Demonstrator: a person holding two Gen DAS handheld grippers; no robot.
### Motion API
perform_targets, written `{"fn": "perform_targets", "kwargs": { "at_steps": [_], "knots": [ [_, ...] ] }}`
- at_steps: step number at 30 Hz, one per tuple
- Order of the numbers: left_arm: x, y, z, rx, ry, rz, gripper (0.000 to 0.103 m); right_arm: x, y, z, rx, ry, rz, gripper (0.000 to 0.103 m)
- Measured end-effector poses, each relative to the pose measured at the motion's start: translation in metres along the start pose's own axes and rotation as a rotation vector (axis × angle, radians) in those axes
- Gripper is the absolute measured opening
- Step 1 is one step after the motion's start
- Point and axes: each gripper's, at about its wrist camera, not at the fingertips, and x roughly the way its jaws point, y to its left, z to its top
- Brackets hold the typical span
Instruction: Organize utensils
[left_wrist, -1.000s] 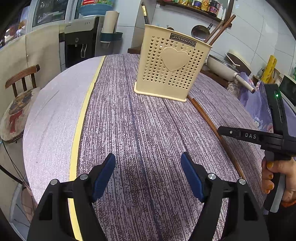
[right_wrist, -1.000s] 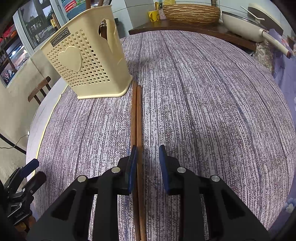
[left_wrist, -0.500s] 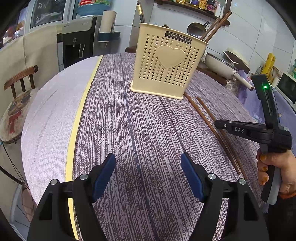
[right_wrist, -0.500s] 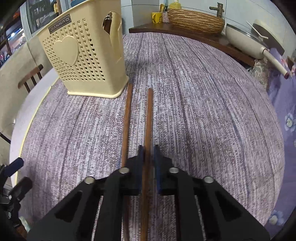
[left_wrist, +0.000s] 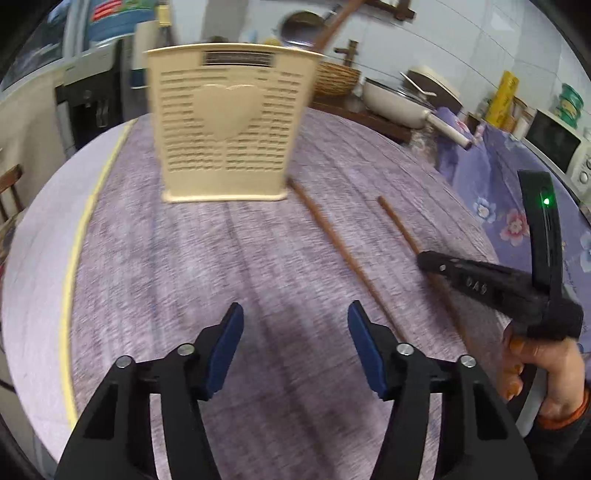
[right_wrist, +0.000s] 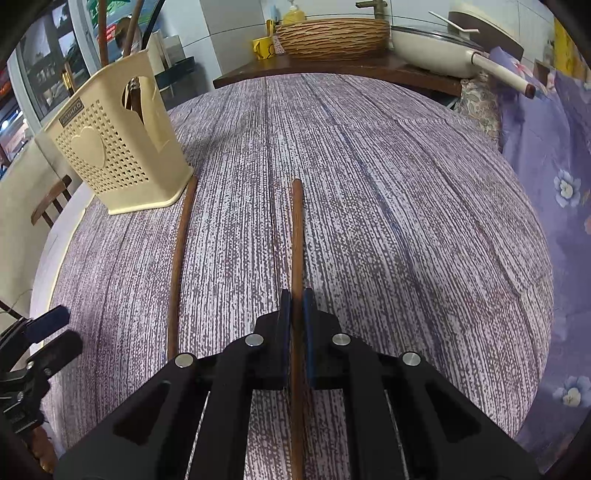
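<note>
A cream perforated utensil holder (left_wrist: 225, 136) with a heart on its side stands on the round table; it also shows in the right wrist view (right_wrist: 118, 147), with chopsticks standing in it. My right gripper (right_wrist: 296, 295) is shut on a brown chopstick (right_wrist: 296, 236), which points away from me. It also shows in the left wrist view (left_wrist: 424, 258), with the held chopstick (left_wrist: 397, 221). A second chopstick (right_wrist: 179, 254) lies on the table with its far end by the holder's corner, seen in the left wrist view too (left_wrist: 332, 236). My left gripper (left_wrist: 293, 317) is open and empty above the table.
The table wears a purple striped cloth (right_wrist: 388, 221) with a yellow stripe (left_wrist: 74, 258) near its left edge. Behind it are a dark sideboard (right_wrist: 332, 70) with a wicker basket (right_wrist: 332, 37) and a cream pan (right_wrist: 432, 51). A wooden chair (right_wrist: 48, 199) stands at the left.
My right gripper has shut on one chopstick and drawn it to the right, away from the other. My left gripper has swung right, towards the holder and the chopsticks.
</note>
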Motion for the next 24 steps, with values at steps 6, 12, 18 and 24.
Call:
{"fn": "perform_targets", "kwargs": {
  "at_steps": [6,12,18,24],
  "knots": [
    [0.048,-0.043,0.027,0.091,0.067,0.031,0.051,0.000,-0.016,0.000,0.083,0.003,0.100,0.007],
    [0.077,-0.058,0.030,0.149,0.093,0.124,0.041,-0.001,-0.017,-0.001,0.073,-0.007,0.106,0.007],
    [0.067,-0.052,0.023,0.149,0.098,0.120,0.016,-0.002,-0.015,-0.003,0.066,-0.014,0.096,0.007],
    [0.040,-0.022,0.005,0.071,0.103,0.048,0.009,-0.005,0.000,-0.008,0.032,-0.024,0.022,0.007]
  ]
}}
